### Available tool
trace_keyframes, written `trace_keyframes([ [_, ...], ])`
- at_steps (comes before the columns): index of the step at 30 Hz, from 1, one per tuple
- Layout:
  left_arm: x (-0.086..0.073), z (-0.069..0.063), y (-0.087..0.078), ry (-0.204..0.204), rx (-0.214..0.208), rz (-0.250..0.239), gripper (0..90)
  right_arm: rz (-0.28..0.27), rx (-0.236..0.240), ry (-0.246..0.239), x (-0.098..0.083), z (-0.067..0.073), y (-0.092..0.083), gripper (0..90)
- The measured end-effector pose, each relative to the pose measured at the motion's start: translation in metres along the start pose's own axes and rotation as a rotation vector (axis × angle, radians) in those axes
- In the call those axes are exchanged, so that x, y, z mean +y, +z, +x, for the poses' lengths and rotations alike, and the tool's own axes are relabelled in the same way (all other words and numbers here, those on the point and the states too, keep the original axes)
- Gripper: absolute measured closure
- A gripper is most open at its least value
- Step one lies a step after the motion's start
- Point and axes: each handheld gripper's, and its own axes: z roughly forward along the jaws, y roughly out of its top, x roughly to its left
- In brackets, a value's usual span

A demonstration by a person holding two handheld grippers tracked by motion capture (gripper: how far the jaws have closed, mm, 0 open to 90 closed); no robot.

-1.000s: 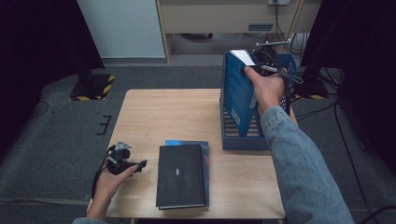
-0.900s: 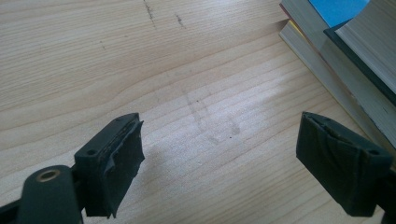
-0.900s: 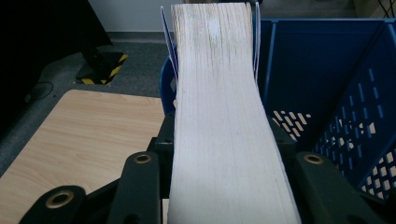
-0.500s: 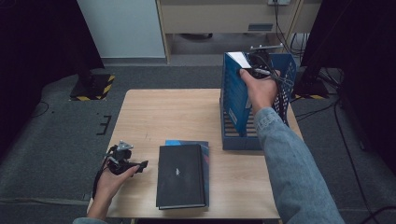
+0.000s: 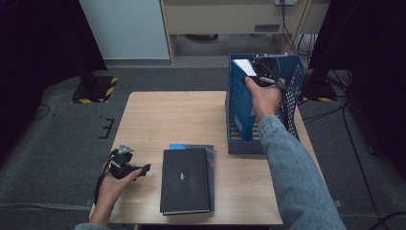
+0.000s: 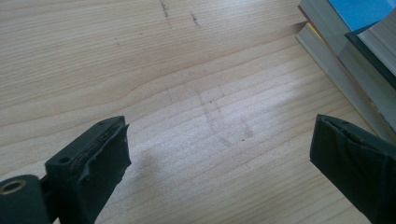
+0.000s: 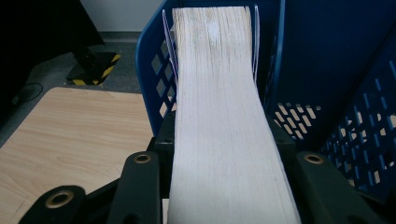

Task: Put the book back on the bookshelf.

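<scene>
My right gripper (image 5: pixel 261 79) is shut on a thick book with a blue cover (image 5: pixel 241 103), and the hand covers most of the gripper. In the right gripper view the book's pale page edge (image 7: pixel 219 93) runs up between the jaws of that gripper (image 7: pixel 229 186). The book stands upright inside a blue perforated file basket (image 5: pixel 292 96) at the table's right side. My left gripper (image 5: pixel 143 168) rests low over the table near the front left. Its jaws have just been opening and stand wide in the left gripper view (image 6: pixel 219 144), with bare wood between them.
A black book (image 5: pixel 186 179) lies on a blue book (image 5: pixel 210 148) at the table's front middle, right of my left gripper. The stack's page edges (image 6: pixel 336 60) show in the left gripper view. Dark stands and cables sit on the floor beyond the wooden table (image 5: pixel 167 115).
The right hand has sunk with the blue book, lowering it deeper into the basket. The left hand has stayed in place.
</scene>
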Motion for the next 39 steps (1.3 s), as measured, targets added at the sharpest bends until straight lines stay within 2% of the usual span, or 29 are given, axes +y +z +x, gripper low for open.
trace_keyframes([
  [12,0.000,0.000,0.000,0.001,0.003,-0.002,4.4,0.002,0.000,0.013,-0.008,-0.002,0.007,59.5],
  [17,0.000,-0.001,0.001,0.013,-0.001,0.005,4.8,0.005,-0.001,0.013,-0.010,-0.002,0.009,59.5],
  [39,0.000,-0.001,0.001,0.012,-0.003,0.002,5.7,0.016,0.007,-0.016,-0.018,0.001,0.014,59.3],
])
